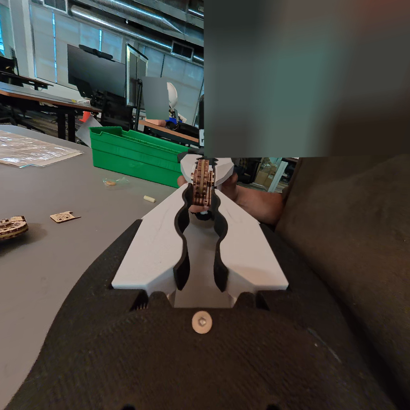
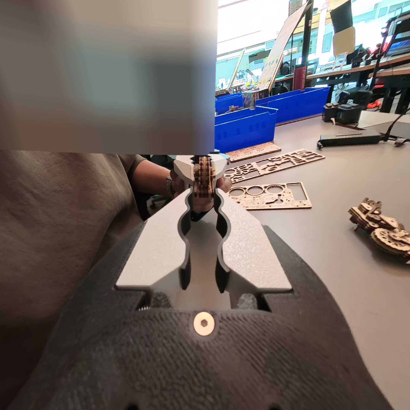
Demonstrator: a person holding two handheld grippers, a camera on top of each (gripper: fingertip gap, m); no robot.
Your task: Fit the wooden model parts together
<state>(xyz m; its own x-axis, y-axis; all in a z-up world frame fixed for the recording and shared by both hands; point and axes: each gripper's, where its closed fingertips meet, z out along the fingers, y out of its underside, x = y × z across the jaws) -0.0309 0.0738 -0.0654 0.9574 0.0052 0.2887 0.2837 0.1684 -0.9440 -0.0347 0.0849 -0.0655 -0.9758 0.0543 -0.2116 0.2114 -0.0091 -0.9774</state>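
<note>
With the left gripper [image 1: 201, 195] and right gripper [image 2: 203, 193] both closed from opposite sides on the wooden gear stack [image 1: 201, 185], held above the bench [image 1: 88, 221], I press squarely along the stack's axis, avoiding twist, so the layers seat.

The left gripper [image 1: 201, 190] has white fingers lined in black on a black textured body, and the right gripper [image 2: 203, 192] has pale grey fingers on a dark grey body. The wheel [image 1: 201, 185] between them is tan wood with dark brown burnt edges. The table [image 1: 66, 244] is plain grey. One bin [image 1: 137, 155] is green, the others [image 2: 246, 126] blue. The sheets [image 2: 273, 196] are light tan with cut-out patterns. The model [image 2: 381, 228] is cream and brown. The shirt [image 2: 62, 210] is khaki.
</note>
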